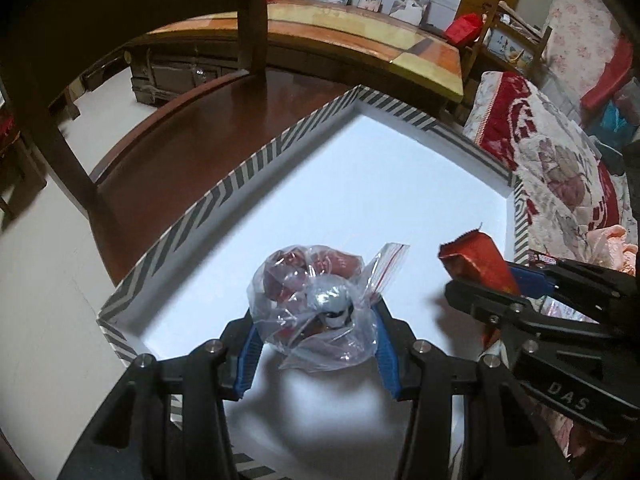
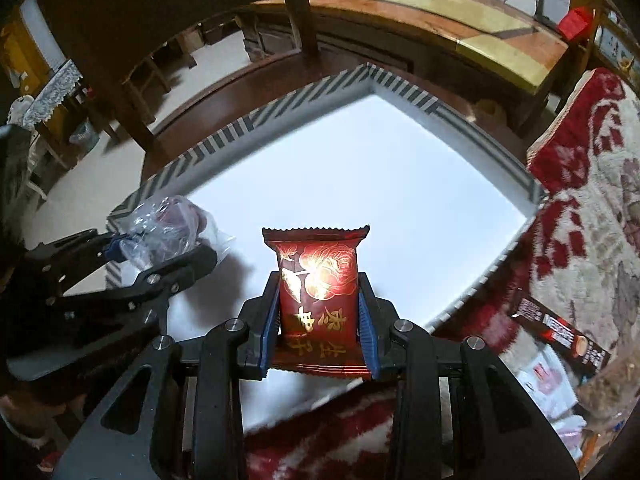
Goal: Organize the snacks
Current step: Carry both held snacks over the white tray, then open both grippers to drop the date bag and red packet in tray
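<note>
Between right hand-held gripper [image 2: 318,316] pads — red snack packet [image 2: 318,280].

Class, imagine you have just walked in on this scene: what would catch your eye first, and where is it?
The red packet with gold lettering, clamped in the right gripper over the white box. Next, the clear bag of reddish snacks in the left gripper, beside it.

Bag [image 1: 316,304] left of packet [image 2: 318,280], over box [image 1: 192,216]
</note>
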Tool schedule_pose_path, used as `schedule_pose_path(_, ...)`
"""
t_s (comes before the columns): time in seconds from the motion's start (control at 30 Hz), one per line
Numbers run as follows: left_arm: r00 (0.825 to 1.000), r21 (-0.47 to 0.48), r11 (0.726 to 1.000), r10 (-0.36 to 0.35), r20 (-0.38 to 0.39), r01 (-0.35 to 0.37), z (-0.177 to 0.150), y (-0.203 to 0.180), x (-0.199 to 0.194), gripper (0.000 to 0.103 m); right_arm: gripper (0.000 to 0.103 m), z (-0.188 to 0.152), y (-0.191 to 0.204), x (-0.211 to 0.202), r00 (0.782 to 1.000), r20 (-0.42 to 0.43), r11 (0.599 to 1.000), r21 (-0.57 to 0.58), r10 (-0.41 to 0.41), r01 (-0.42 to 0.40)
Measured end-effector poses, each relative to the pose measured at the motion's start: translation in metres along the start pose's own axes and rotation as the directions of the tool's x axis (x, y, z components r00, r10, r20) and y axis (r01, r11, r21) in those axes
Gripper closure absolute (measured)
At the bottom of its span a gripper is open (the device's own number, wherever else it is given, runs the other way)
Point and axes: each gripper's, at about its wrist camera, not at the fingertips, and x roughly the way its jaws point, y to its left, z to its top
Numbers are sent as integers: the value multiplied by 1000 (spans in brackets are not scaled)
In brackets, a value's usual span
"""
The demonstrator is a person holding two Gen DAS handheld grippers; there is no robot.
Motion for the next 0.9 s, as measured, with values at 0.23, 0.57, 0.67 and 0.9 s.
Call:
schedule_pose_path(0.23, 999, -24, 999, 34, -42, -35, -2, 6, 11, 39, 68, -3, 0, 20, 999, -33, 1000, 6, 8, -8)
schedule_pose_path(0.57, 999, -30, 999, 31, 38, -30, -2, 6, -9, 9, 67, -11, -2, -15, 998, 46, 998, 35, 42, -43)
schedule_pose_path(0.67, 997, -41, 999, 20, 78, -17, -2, 3, -21, 7, 67, -21, -4, -35, 996, 79, 998, 44, 31, -35)
schedule_pose_path(0.9, 990, 6, 1000, -14, 139, 13, -4, -21, -50, 5, 67, -60, -26, -84, 984, 178, 991, 131, -2, -22)
